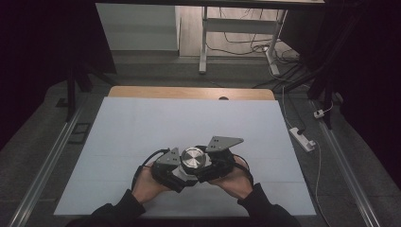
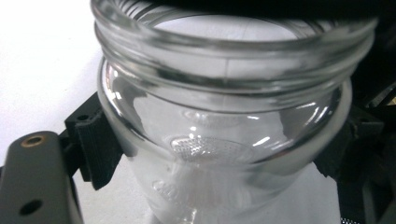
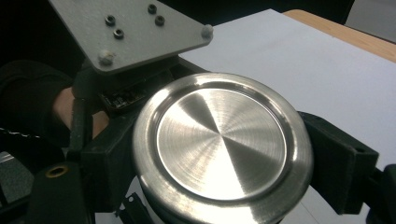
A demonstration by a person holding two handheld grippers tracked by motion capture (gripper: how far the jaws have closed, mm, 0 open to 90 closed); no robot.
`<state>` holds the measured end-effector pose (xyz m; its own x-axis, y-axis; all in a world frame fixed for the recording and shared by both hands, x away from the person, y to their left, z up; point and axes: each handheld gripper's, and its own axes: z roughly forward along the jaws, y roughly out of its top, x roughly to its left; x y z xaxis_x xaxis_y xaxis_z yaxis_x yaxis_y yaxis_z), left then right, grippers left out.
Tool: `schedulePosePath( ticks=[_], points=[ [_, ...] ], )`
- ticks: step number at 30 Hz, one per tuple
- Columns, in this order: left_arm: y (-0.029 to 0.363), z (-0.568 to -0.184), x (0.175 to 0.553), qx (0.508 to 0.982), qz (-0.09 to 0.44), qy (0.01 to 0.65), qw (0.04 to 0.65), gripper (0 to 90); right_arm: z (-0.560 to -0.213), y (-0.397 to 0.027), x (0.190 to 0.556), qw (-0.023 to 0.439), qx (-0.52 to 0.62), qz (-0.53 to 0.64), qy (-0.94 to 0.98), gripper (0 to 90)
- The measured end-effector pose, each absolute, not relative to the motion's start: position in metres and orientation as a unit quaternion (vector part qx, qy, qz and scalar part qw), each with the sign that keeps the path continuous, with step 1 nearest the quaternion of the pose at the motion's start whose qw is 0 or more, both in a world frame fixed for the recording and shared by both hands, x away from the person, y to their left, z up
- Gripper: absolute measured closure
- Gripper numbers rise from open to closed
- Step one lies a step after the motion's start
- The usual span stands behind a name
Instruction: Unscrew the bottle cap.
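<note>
Where the high view looks down, a glass jar [image 1: 188,174] with a round brushed-metal lid [image 1: 195,158] sits near the front edge of the pale surface [image 1: 189,123], flanked by both hands. The left claw [image 1: 174,175] pinches the jar's body, and the right claw [image 1: 201,165] pinches the lid; a grey three-cornered plate tops each. Beyond the surface stand a desk frame [image 1: 204,42] and a power strip [image 1: 302,138] on the floor.

Seen from the left gripper view, clear glass [image 2: 224,140] with a threaded neck sits between ribbed black jaws pressing its sides.

Seen from the right gripper view, the lid [image 3: 222,140] shows fine circular grain and a raised rim, black jaws clamped on either edge.
</note>
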<state>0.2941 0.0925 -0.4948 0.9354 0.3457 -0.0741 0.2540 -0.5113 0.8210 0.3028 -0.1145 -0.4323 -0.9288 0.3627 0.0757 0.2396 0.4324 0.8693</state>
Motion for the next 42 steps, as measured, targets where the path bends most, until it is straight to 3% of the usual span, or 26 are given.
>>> schedulePosePath(
  ticks=[42],
  points=[
    [0.123,-0.496,0.316,0.853,0.091,0.226,0.461,15.7,-0.436,-0.126,0.290,0.065,0.163,0.498,0.849,18.8]
  ],
)
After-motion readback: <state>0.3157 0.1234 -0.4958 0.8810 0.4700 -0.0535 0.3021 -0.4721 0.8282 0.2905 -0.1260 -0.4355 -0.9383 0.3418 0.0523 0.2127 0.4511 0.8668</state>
